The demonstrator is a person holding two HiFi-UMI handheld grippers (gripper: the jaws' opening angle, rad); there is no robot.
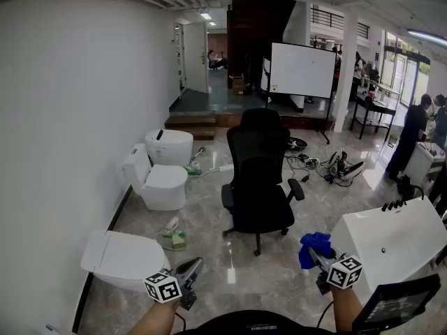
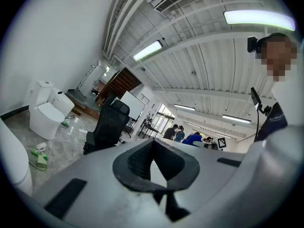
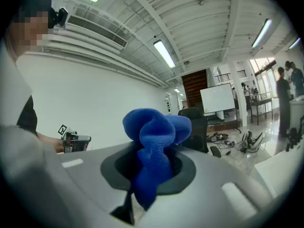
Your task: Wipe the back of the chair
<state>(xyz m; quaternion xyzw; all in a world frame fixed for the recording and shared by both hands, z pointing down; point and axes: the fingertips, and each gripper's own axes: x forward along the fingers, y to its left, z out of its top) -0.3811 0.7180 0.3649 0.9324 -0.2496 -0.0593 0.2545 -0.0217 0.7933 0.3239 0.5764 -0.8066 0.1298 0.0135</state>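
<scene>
The glossy grey tiled floor (image 1: 209, 264) carries a black office chair (image 1: 258, 180) at its centre, white toilets (image 1: 157, 183) in a row along the left wall, a green bottle (image 1: 174, 237) lying beside them, and tangled cables (image 1: 328, 167) far right

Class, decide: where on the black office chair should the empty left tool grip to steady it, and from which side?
Probably the armrest on the view's left, from that side: a narrow bar sticking out clear of the upright chair, nearest the left tool.
</scene>
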